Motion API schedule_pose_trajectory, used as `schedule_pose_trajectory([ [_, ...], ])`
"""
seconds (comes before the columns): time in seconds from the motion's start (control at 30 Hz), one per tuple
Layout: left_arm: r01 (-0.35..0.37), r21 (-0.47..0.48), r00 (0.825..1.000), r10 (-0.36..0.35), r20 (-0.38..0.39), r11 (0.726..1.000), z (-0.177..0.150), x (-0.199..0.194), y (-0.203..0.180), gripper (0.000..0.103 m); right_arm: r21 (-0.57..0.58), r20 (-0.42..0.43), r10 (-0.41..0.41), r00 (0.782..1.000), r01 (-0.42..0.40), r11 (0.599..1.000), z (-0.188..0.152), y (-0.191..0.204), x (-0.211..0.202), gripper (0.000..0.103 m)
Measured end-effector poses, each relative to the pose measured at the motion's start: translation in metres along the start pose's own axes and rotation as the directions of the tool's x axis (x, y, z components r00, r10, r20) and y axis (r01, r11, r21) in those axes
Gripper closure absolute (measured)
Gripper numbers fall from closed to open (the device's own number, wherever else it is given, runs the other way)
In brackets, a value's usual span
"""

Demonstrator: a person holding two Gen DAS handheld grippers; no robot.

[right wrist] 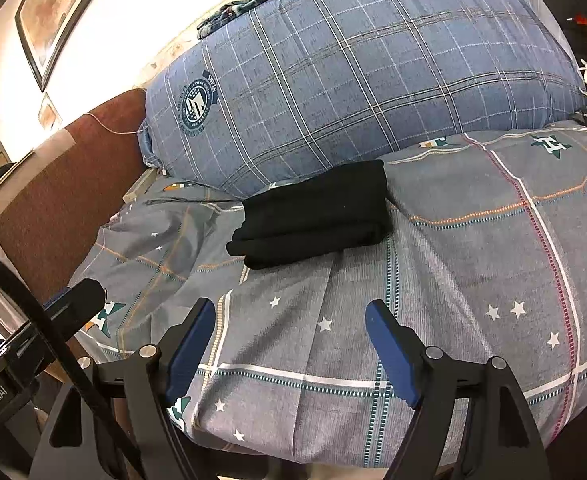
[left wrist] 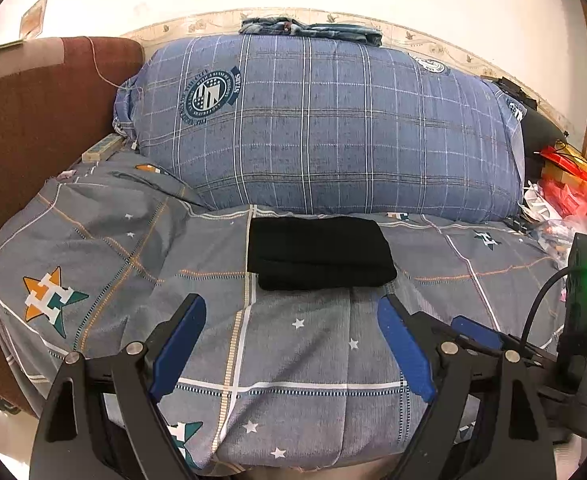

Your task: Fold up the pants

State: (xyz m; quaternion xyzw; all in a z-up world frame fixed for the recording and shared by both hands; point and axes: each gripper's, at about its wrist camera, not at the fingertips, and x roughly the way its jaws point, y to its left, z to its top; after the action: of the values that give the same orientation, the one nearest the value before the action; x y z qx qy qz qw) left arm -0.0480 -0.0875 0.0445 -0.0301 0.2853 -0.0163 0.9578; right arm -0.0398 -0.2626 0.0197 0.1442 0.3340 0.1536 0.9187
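1 pair of black pants (left wrist: 319, 253), folded into a compact rectangle, lies on the grey star-print bedspread (left wrist: 301, 352) at 12 o'clock from both claws. The left gripper (left wrist: 291, 312) and right gripper (right wrist: 289, 318) each hang wide open, holding nothing, just short of it. 1 blue plaid bundle (left wrist: 325, 128) sits behind the pants; red clutter (left wrist: 569, 188) at 3 o'clock.

Bare quilt (left wrist: 293, 360) before folded pants (left wrist: 319, 252), plaid pillow (left wrist: 325, 128) close behind
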Motion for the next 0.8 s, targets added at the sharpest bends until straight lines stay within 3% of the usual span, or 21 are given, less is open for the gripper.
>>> schedule_pose_trajectory([
  [0.4,-0.002,-0.013,0.998,0.001,-0.070,1.000,-0.007,0.016,0.006,0.016,0.027,-0.025,0.000,1.000,0.001,1.000,-0.002,-0.006,0.010,0.020],
  [0.63,0.023,-0.079,0.990,-0.033,-0.135,0.997,-0.016,0.046,0.023,0.015,0.031,-0.067,-0.043,0.997,0.045,0.998,-0.012,-0.011,0.023,0.019],
  [0.8,-0.019,-0.114,0.988,0.002,-0.153,0.993,-0.025,0.068,0.042,0.015,0.003,-0.103,-0.076,0.992,0.077,0.997,-0.012,-0.012,0.045,0.019],
])
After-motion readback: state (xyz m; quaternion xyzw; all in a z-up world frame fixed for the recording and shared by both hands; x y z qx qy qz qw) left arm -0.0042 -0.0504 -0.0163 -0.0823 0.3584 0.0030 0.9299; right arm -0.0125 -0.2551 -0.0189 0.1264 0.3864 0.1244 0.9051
